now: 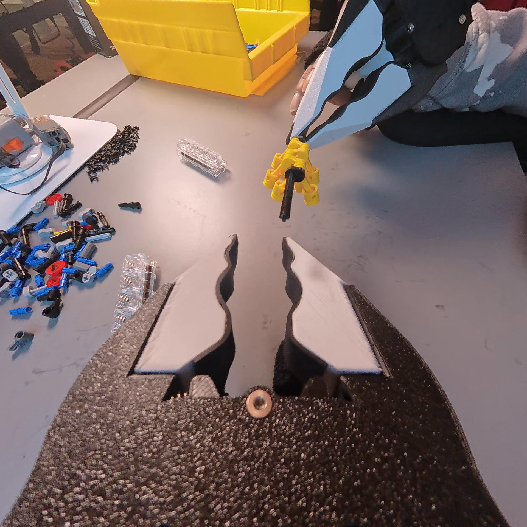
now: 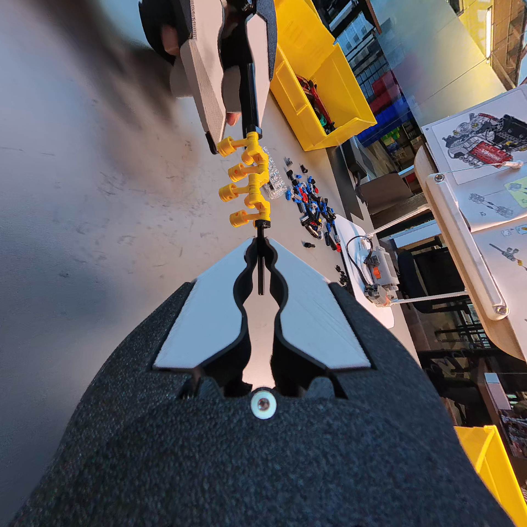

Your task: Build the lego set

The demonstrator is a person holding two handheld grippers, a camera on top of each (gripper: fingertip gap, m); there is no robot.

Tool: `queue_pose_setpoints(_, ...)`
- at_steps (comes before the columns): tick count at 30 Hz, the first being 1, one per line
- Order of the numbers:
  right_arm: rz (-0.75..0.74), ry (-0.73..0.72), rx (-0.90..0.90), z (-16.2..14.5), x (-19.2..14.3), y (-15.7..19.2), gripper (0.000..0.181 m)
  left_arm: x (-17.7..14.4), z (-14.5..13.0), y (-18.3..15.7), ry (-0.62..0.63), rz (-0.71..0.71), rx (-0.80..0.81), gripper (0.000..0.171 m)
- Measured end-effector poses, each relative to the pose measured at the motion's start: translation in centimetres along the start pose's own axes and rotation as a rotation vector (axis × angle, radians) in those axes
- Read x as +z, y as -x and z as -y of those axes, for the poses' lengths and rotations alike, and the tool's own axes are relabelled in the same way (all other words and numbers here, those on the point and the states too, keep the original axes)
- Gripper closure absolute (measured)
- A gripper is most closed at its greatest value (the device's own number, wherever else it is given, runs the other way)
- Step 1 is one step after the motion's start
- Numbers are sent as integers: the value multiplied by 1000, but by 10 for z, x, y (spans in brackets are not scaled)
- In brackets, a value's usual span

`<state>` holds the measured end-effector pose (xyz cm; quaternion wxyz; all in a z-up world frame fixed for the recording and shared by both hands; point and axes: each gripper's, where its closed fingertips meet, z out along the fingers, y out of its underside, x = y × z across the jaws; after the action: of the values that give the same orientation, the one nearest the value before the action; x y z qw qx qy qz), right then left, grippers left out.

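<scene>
— Any writing or brand marks to read?

— The instruction sheet (image 2: 484, 142) on its stand at the right carries printed drawings of an engine and a small red label. The dark box (image 1: 94, 31) at the far left has print as well, too small to make out. The yellow bin (image 1: 185, 51) shows no marking.

— How do the claws stand?

— The right claw (image 2: 259, 238) reaches in from the far right, tilted downward, with a hand (image 1: 302, 85) behind it. It is pinched tight on one end of the black axle (image 2: 261, 271) that runs through the yellow piston assembly (image 2: 253, 182). The left claw (image 1: 259, 236) is level and spread apart, holding nothing.

— And the assembly?

— It is held above the counter (image 1: 399, 256). Its free axle end points at the left claw's tips, just beyond them. Loose pieces (image 1: 57, 256) lie at the left.
</scene>
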<state>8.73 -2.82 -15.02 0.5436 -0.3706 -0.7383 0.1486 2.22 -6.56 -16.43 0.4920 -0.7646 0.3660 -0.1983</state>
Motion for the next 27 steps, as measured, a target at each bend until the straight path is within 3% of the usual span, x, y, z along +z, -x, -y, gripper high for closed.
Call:
queue_pose_setpoints(12,-5,78,-112,-11,4,6,179,-6,11,-14,-56,-77,15,157)
queue_pose_setpoints(19,-8,124,-189,-15,7,11,179,-2,2,-16,9,-67,40,168)
queue_pose_setpoints(27,51,91,-48,-13,4,16,177,-1,-4,-14,49,-28,145,168)
